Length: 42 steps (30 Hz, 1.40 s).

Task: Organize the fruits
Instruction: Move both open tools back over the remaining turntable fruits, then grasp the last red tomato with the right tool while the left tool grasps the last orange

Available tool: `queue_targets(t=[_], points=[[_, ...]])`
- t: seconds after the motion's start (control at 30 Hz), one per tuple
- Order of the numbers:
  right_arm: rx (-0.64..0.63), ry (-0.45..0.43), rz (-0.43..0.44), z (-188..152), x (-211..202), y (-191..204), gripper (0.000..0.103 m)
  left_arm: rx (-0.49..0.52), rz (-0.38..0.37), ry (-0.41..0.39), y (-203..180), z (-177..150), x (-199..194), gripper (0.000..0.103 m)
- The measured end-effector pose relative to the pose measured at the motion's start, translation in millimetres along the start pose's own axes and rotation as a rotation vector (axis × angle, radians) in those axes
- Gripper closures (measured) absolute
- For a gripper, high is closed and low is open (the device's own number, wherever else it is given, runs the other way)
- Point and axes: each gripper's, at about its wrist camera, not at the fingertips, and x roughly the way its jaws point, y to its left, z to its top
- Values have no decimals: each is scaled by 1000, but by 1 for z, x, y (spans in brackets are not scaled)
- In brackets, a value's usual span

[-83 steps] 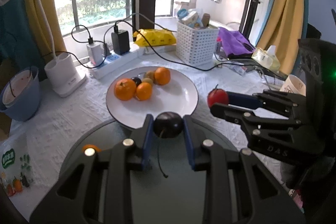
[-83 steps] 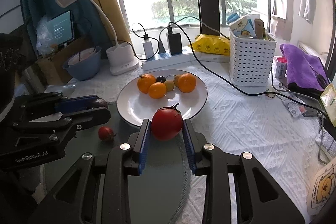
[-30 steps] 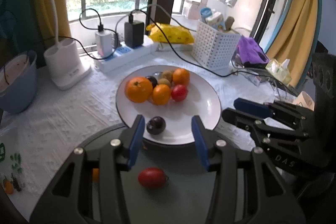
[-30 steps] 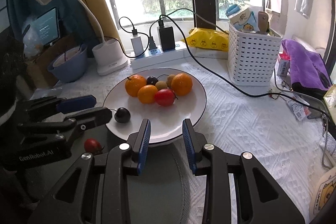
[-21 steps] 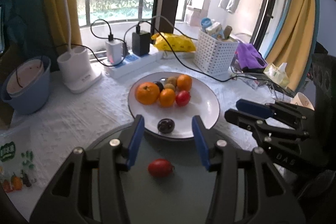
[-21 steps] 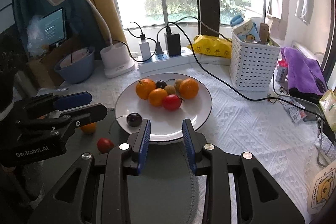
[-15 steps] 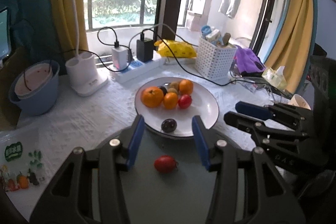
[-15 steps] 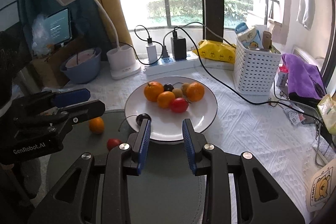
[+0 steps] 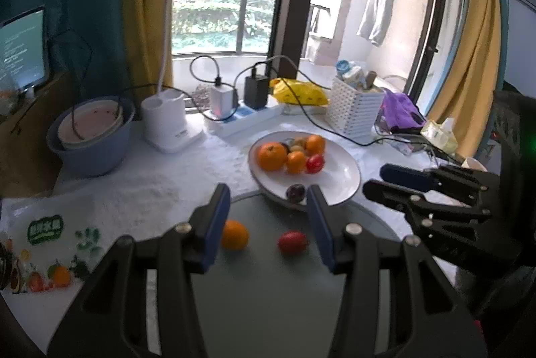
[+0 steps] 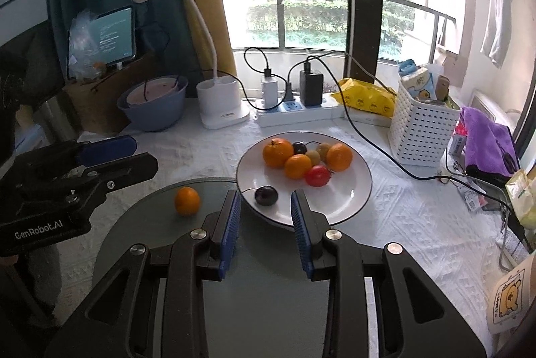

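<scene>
A white plate (image 9: 345,177) (image 10: 355,187) holds several oranges, a red tomato (image 9: 315,163) (image 10: 317,175), small greenish fruits and a dark plum (image 9: 295,192) (image 10: 266,195) near its front rim. On the round grey mat (image 9: 268,284) (image 10: 140,224) in front lie a small orange (image 9: 234,234) (image 10: 187,200) and a small red tomato (image 9: 292,242), which is hidden in the right wrist view. My left gripper (image 9: 266,217) is open and empty above the mat. My right gripper (image 10: 264,217) is open and empty just before the plate.
A white desk lamp (image 10: 217,110), a blue bowl (image 10: 152,110), a power strip with chargers and cables (image 10: 294,110), a yellow packet (image 10: 365,101), a white basket (image 10: 422,130) and a purple cloth (image 10: 485,140) stand behind and right of the plate on the white tablecloth.
Both grippers have released their fruit onto the plate, the left the plum and the right the tomato. Both have since drawn back and up, and stay open.
</scene>
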Motion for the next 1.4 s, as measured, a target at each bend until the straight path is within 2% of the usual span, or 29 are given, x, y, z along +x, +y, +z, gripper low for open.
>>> queue_targets(t=[0.57, 0.77, 1.1, 1.4], points=[[-22, 100, 42, -20, 32, 29, 70, -74, 38, 63, 42, -37, 7, 54], [-14, 153, 64, -28, 54, 30, 61, -98, 47, 93, 50, -43, 20, 54], [-1, 216, 108, -32, 87, 26, 61, -125, 50, 145, 59, -46, 48, 54], [-19, 241, 144, -34, 103, 30, 63, -112, 21, 167, 57, -42, 68, 54]])
